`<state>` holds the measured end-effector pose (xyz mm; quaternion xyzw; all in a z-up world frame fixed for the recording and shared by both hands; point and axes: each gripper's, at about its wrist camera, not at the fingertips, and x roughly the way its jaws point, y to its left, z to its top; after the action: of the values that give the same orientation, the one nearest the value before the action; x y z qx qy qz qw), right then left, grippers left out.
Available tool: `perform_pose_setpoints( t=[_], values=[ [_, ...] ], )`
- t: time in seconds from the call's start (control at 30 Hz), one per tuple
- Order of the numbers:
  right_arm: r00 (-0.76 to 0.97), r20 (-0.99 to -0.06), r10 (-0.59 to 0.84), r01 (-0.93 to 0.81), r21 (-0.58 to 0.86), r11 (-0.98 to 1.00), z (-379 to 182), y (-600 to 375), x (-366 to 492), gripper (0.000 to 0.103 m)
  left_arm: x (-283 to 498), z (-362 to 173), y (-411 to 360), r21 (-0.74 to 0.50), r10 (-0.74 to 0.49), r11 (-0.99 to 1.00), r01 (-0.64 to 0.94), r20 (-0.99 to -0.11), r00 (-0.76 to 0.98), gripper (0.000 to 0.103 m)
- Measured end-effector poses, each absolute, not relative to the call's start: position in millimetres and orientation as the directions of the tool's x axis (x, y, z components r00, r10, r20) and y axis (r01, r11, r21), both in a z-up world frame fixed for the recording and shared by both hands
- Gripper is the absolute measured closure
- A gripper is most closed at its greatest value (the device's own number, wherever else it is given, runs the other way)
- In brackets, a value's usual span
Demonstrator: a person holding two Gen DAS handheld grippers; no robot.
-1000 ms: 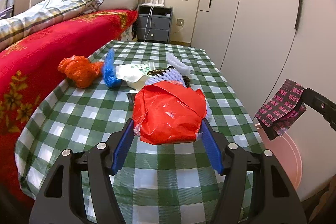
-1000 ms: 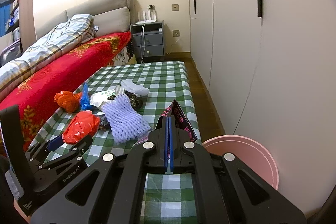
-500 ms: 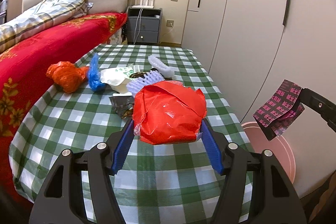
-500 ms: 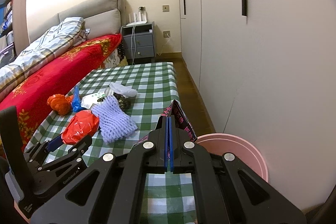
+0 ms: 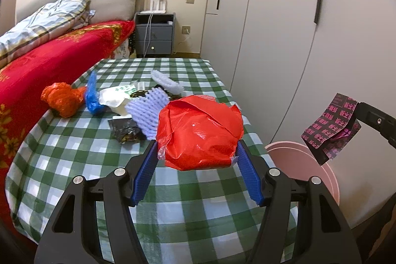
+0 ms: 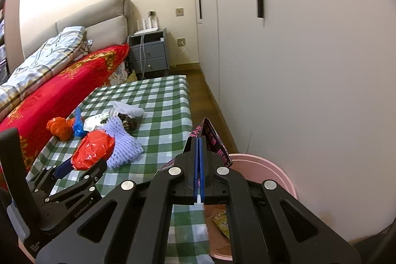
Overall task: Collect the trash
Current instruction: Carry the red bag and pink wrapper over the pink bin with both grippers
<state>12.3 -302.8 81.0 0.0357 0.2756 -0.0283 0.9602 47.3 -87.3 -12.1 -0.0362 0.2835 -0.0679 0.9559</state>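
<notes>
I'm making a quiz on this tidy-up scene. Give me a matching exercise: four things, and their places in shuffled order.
Things:
1 red plastic bag
2 black wrapper with pink print
3 pink round bin
4 lilac foam net

Places:
A on the checked tablecloth
B between the left gripper's pads
C on the floor beside the table
D pinched in the right gripper

Pairs: 1-B, 2-D, 3-C, 4-A

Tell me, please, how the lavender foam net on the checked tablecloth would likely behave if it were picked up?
The lavender foam net looks like open foam mesh, so probably very light. It lies limp and splayed, so it would likely flop and squash under a grip. Its ribbed surface should resist slipping.
</notes>
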Motion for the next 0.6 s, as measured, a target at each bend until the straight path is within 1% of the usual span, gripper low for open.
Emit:
perform_pose_setpoints(
  t=[0.6],
  values=[
    [0.818, -0.546, -0.182, 0.264, 0.075, 0.962, 88.6, -362.5, -7.4, 0.102, 47.5, -13.3, -150.9, -0.143, -0.317, 0.948, 0.286, -0.523, 0.791, 0.041]
  ],
)
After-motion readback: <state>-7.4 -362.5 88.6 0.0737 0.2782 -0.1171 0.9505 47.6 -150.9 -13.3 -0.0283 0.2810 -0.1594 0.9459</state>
